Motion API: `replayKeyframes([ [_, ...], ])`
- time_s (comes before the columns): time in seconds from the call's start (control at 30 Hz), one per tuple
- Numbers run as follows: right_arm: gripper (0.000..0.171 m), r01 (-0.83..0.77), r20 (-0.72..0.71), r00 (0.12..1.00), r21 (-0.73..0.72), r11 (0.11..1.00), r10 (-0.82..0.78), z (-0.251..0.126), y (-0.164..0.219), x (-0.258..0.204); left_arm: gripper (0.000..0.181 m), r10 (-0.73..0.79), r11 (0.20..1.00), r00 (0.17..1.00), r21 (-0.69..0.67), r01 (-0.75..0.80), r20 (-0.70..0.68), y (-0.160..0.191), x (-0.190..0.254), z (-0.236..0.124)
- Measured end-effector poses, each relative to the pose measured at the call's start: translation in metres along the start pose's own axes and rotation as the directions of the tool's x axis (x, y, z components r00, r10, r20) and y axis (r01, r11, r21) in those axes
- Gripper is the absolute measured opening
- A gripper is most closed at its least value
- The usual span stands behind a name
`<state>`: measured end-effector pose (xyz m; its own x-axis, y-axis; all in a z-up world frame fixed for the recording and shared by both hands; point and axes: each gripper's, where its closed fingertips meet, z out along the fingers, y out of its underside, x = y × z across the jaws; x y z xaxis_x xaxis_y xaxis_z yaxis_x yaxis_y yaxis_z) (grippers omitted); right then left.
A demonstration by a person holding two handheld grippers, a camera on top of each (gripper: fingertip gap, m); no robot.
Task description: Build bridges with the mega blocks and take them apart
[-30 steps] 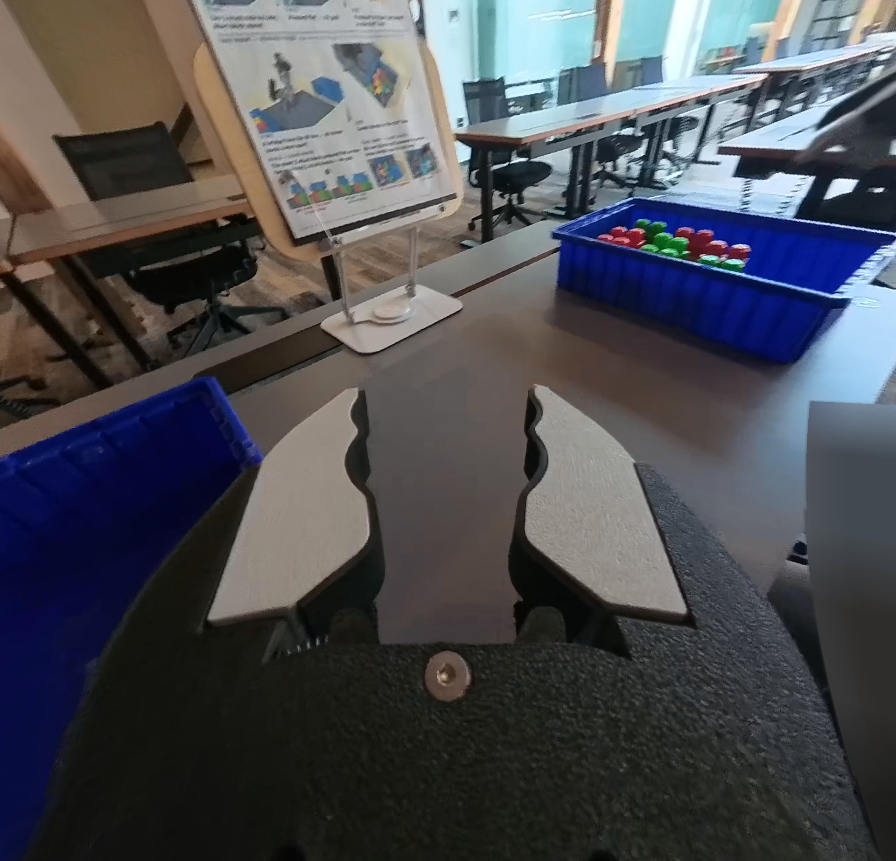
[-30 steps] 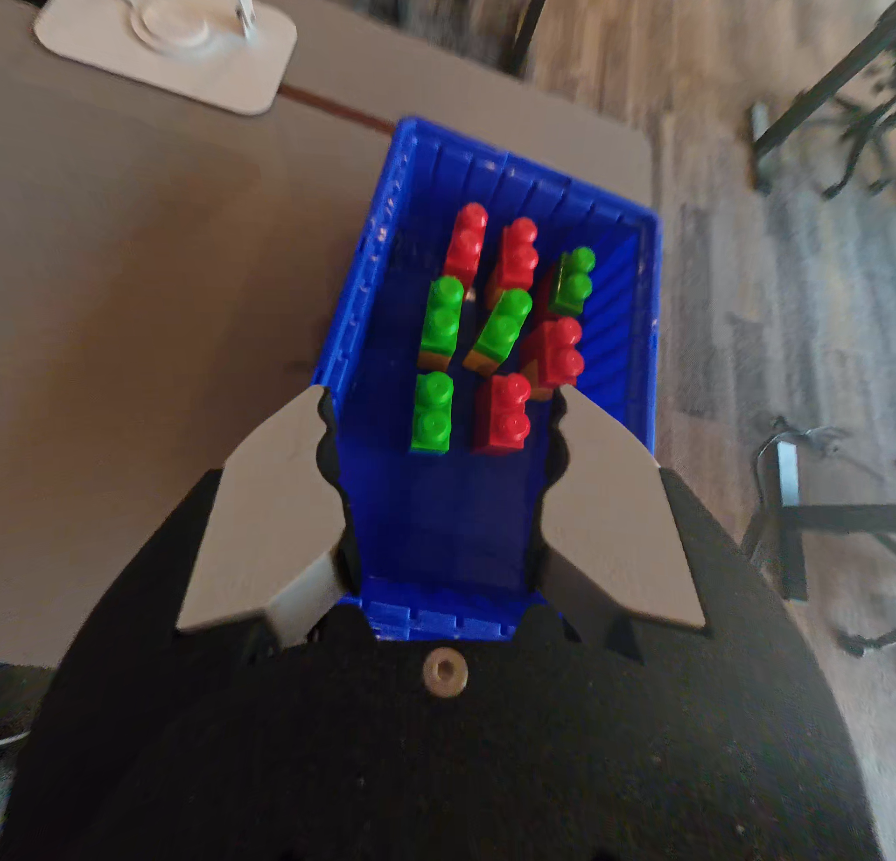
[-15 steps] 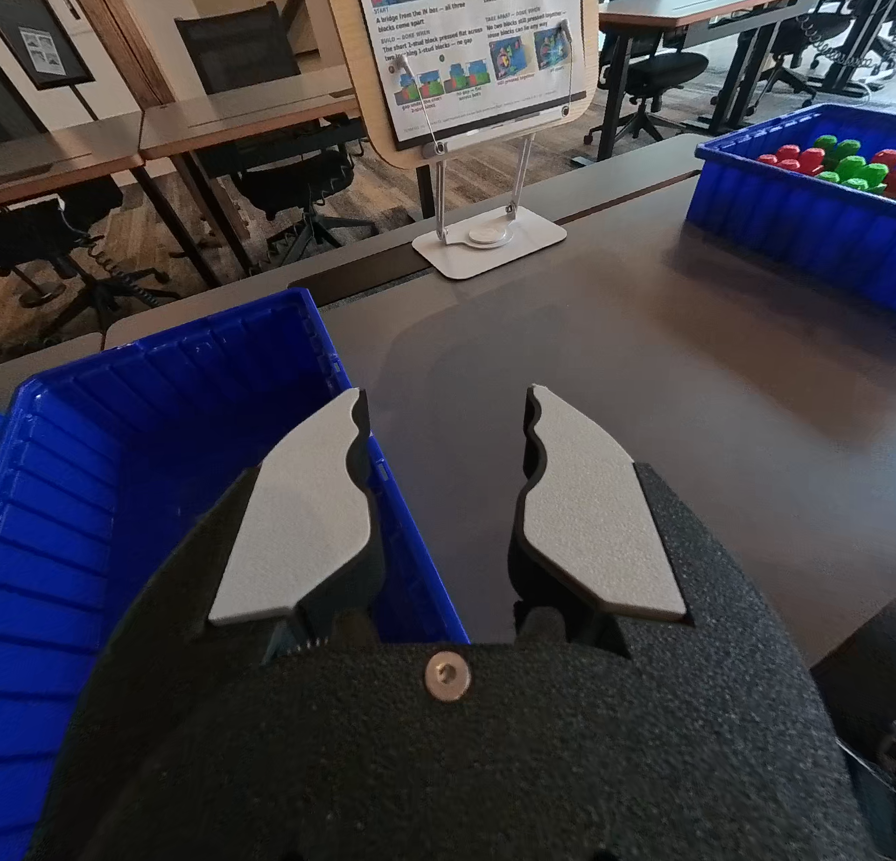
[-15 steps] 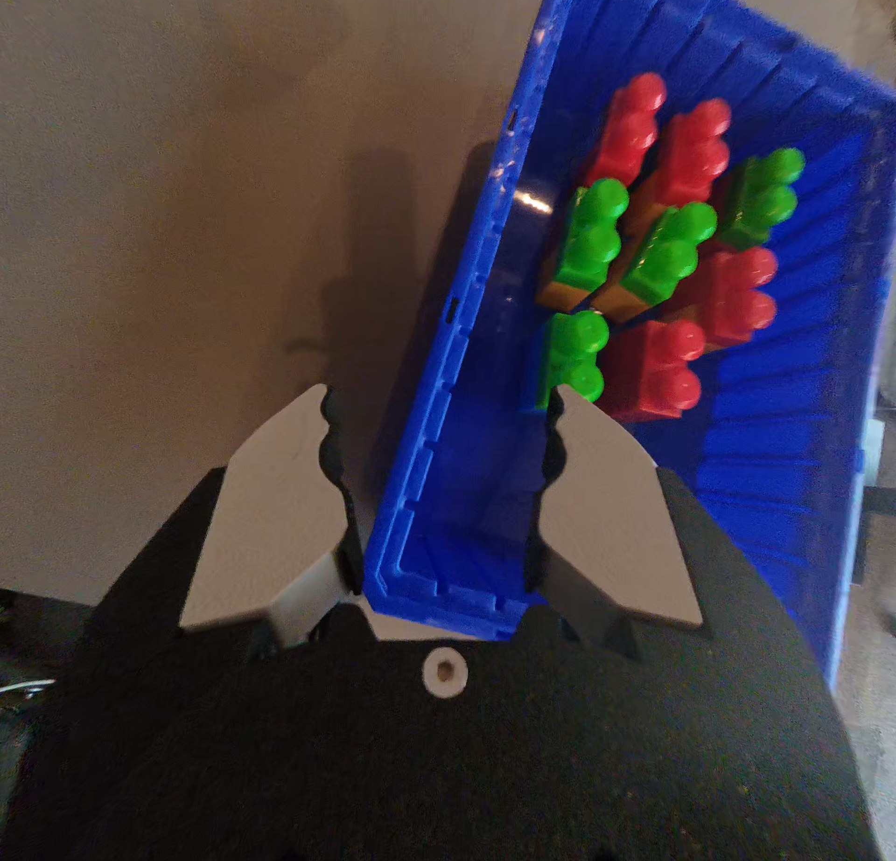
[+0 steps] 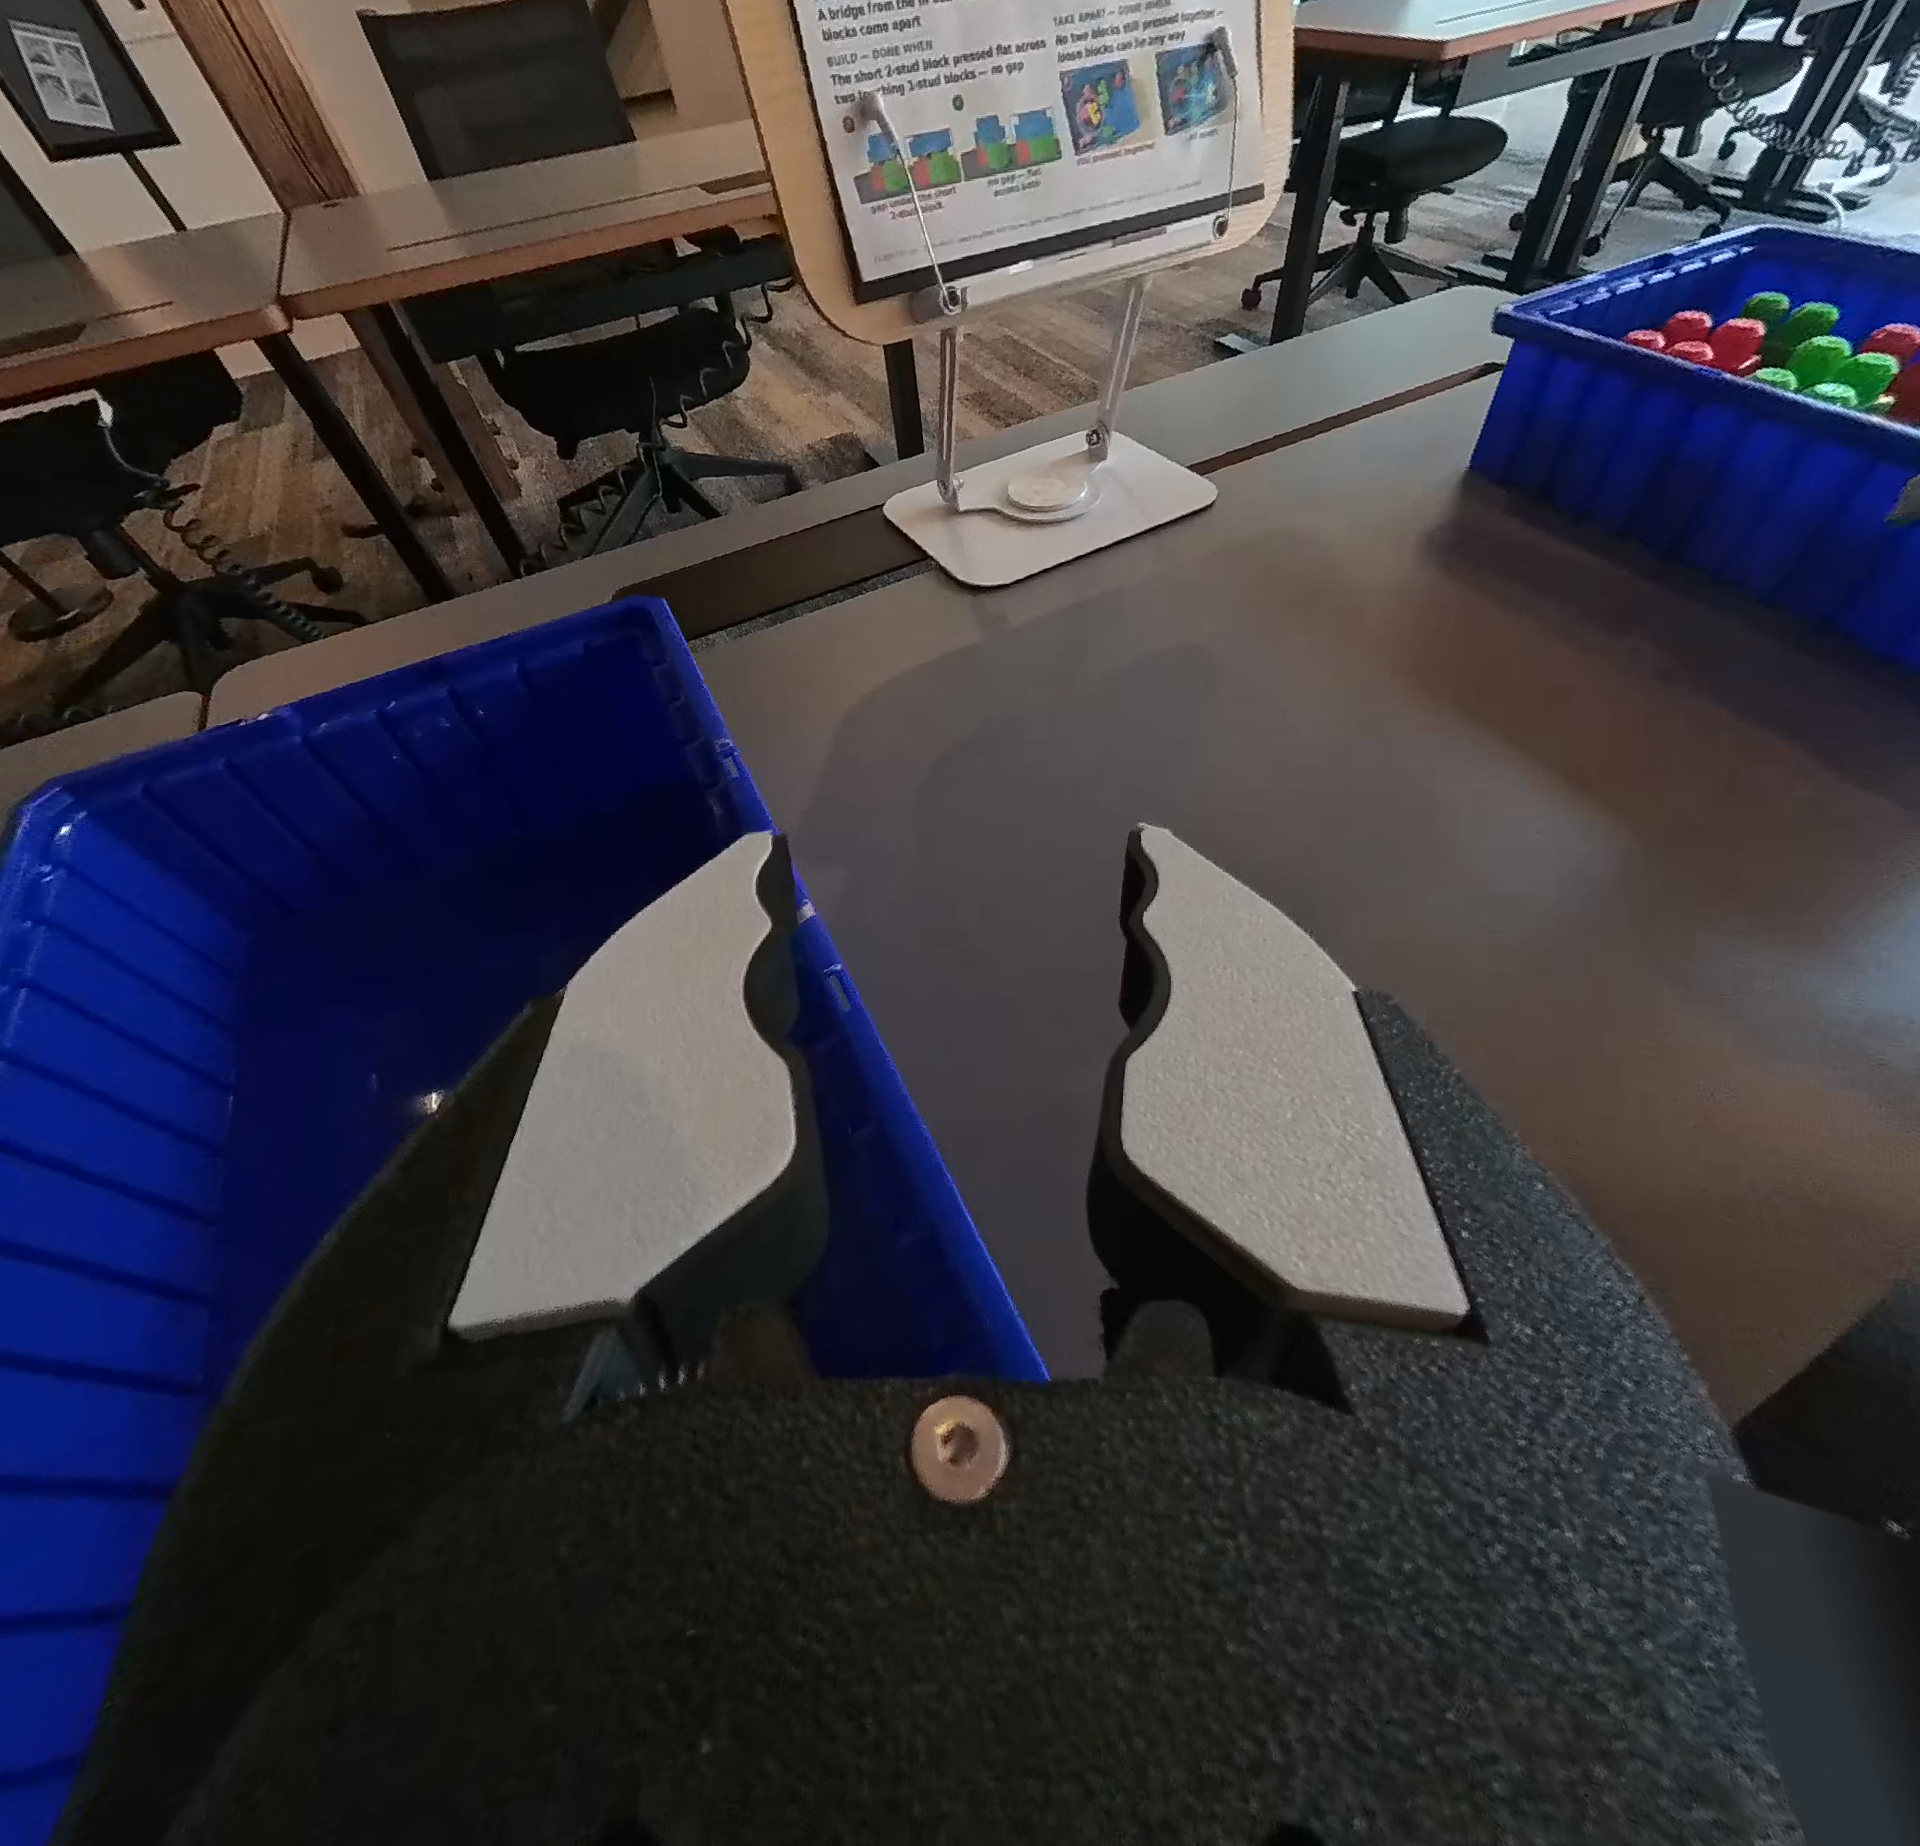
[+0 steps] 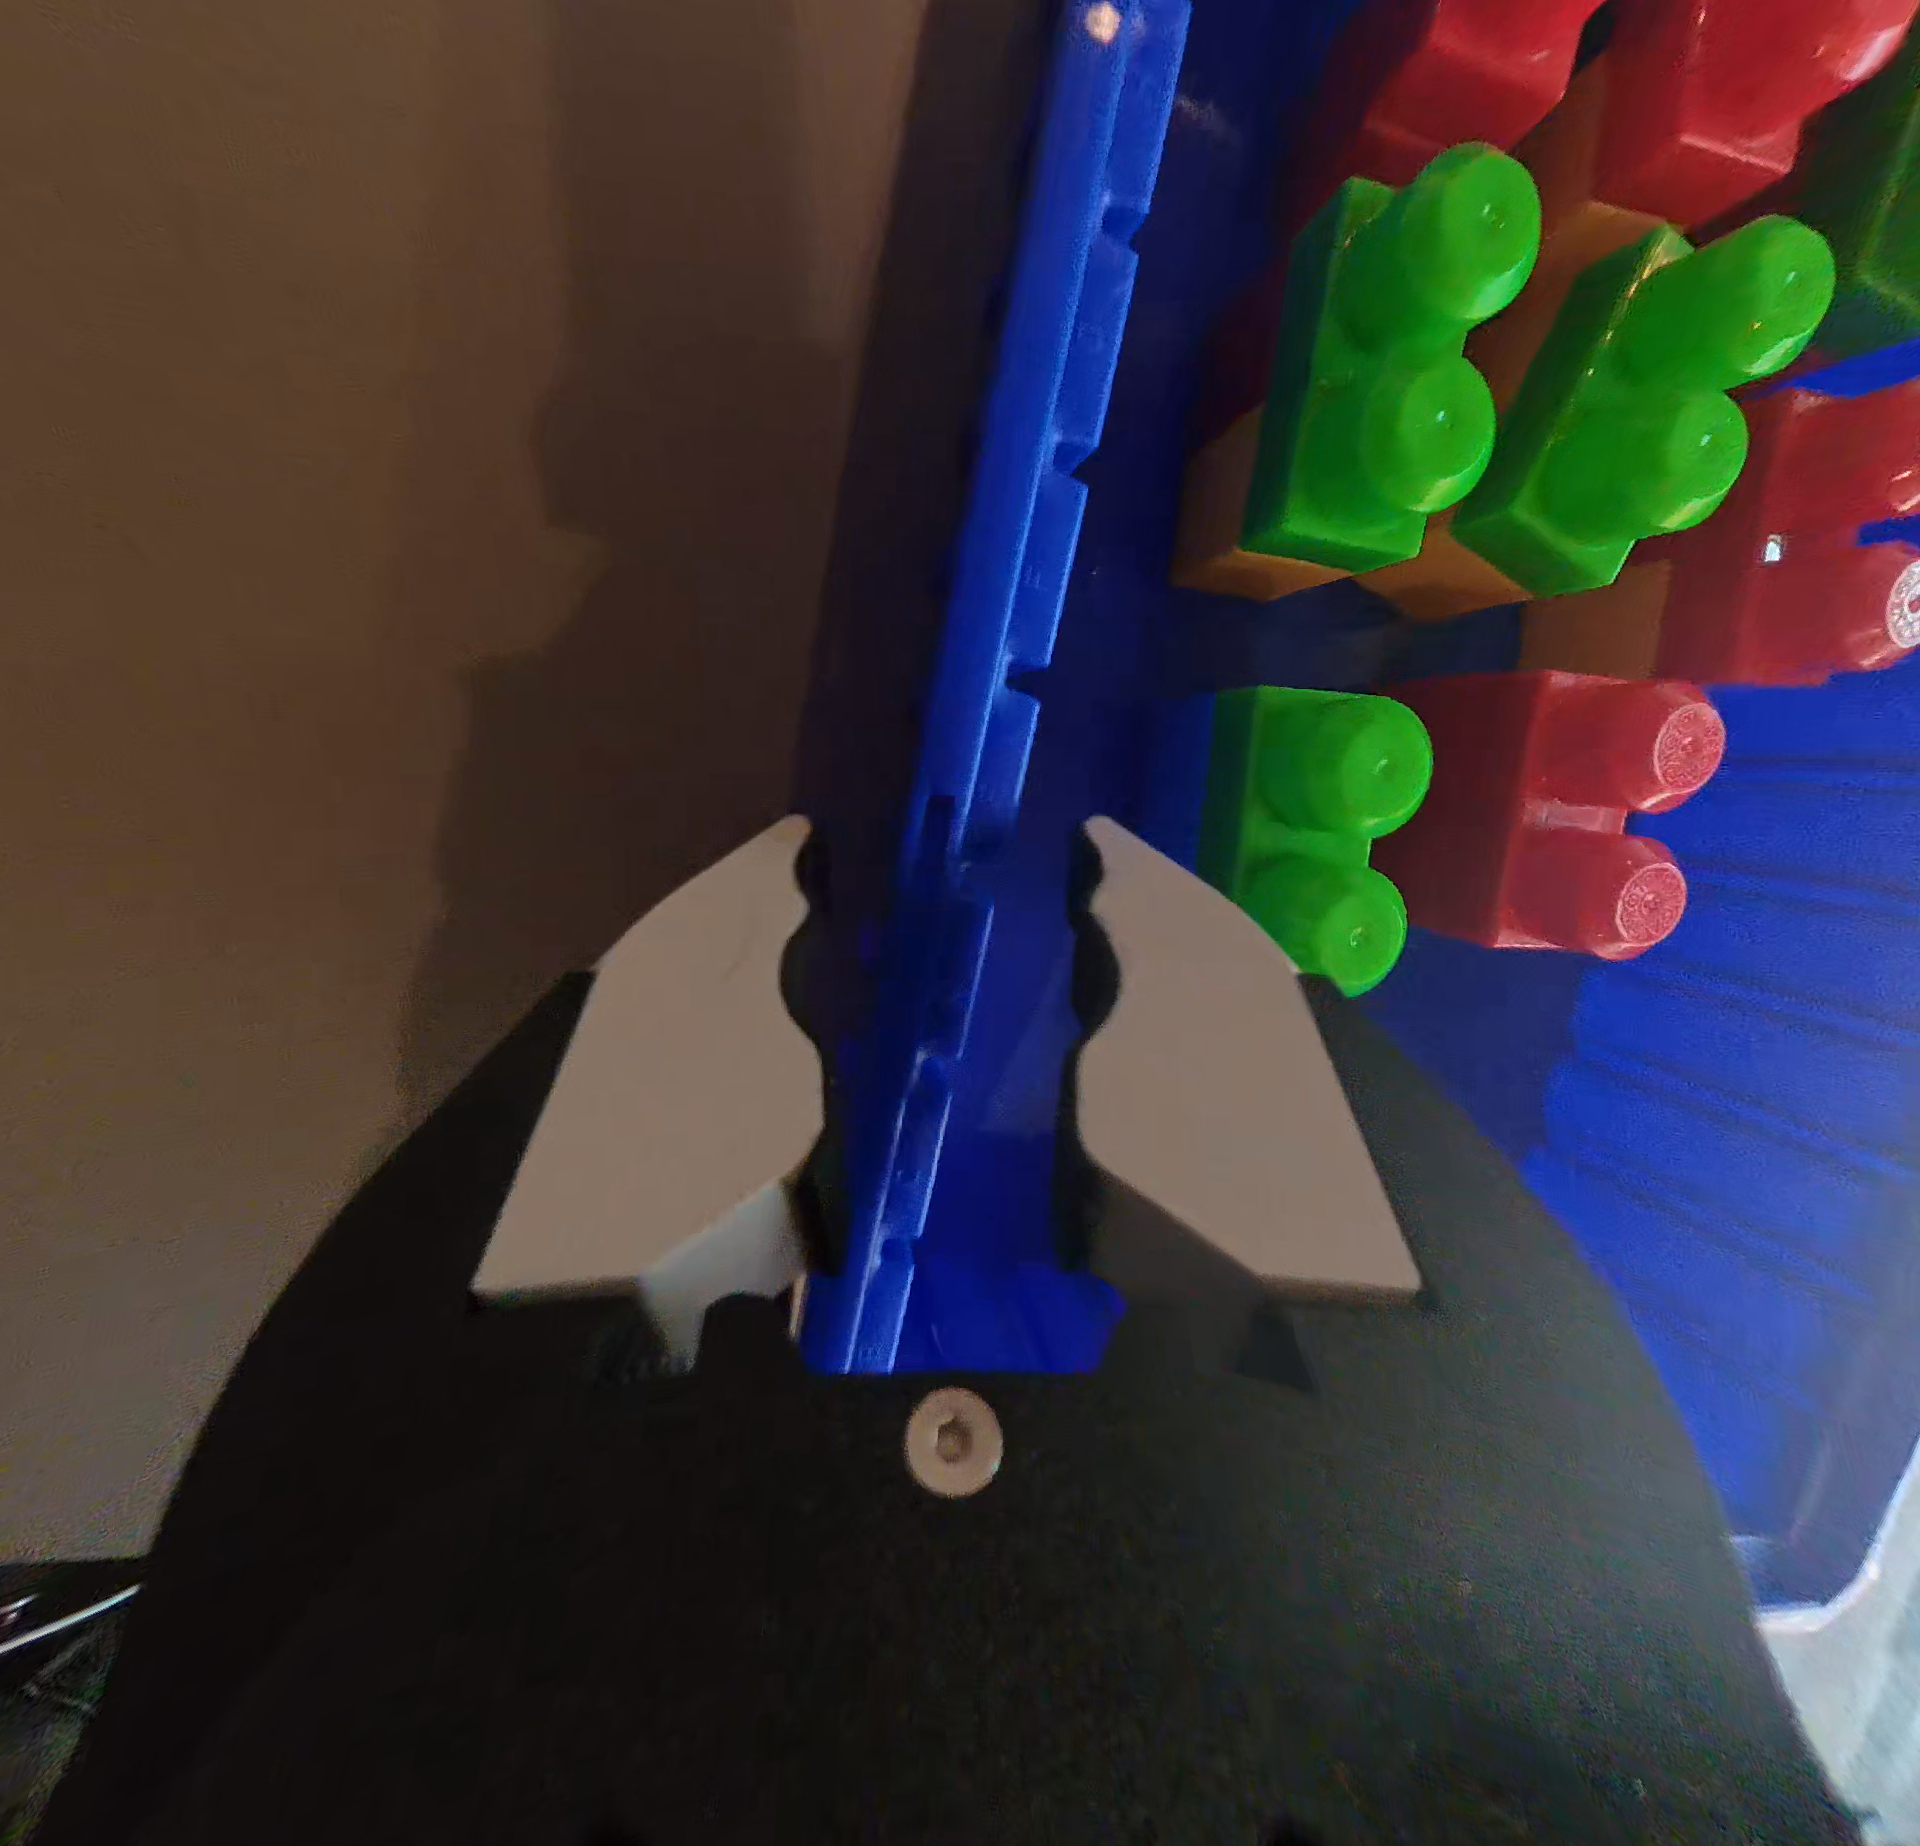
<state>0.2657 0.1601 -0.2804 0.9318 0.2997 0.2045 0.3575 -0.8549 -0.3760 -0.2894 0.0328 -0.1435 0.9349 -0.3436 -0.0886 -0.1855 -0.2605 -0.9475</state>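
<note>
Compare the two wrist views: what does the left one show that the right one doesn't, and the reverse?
Only the left wrist view shows the empty blue bin, the instruction stand and the open left gripper. Only the right wrist view shows the right gripper straddling the block bin's wall, one finger inside, one outside. Both share the block bin, its green and red blocks, and the table.

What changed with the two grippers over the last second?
The right hand-held gripper dropped from above the blocks to the block bin's left wall, its jaws narrowing around the rim. The left hand-held gripper swung toward the empty blue bin, remaining open and empty-handed.
</note>
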Motion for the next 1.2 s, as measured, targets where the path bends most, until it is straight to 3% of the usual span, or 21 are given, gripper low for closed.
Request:
replayKeyframes([
  [0.07, 0.027, 0.003, -0.022, 1.0, -0.024, 1.0, -0.003, 0.007, 0.0, 0.002, 0.06, -0.002, 1.0, 1.0, 0.002, 0.002, 0.003, 0.0, -0.002, -0.001],
  [0.17, 0.022, -0.009, -0.036, 0.999, -0.044, 0.999, 0.007, 0.012, 0.0, 0.001, 0.06, -0.005, 1.0, 1.0, 0.006, 0.005, -0.006, 0.0, -0.002, -0.001],
  [0.33, 0.022, -0.023, -0.025, 0.999, -0.041, 0.999, 0.022, 0.012, -0.003, -0.006, 0.06, -0.009, 1.0, 1.0, 0.015, 0.009, -0.028, -0.001, 0.0, 0.0],
  [0.77, 0.021, -0.04, 0.001, 0.999, -0.013, 0.999, 0.04, 0.004, -0.025, -0.078, 0.059, 0.027, 0.998, 0.996, 0.059, -0.022, -0.084, -0.015, 0.018, -0.011],
  [1.2, 0.021, -0.071, -0.013, 0.997, 0.028, 0.997, 0.072, -0.002, -0.048, -0.144, 0.058, -0.013, 0.994, 0.994, 0.109, 0.024, -0.105, -0.018, 0.007, -0.022],
])
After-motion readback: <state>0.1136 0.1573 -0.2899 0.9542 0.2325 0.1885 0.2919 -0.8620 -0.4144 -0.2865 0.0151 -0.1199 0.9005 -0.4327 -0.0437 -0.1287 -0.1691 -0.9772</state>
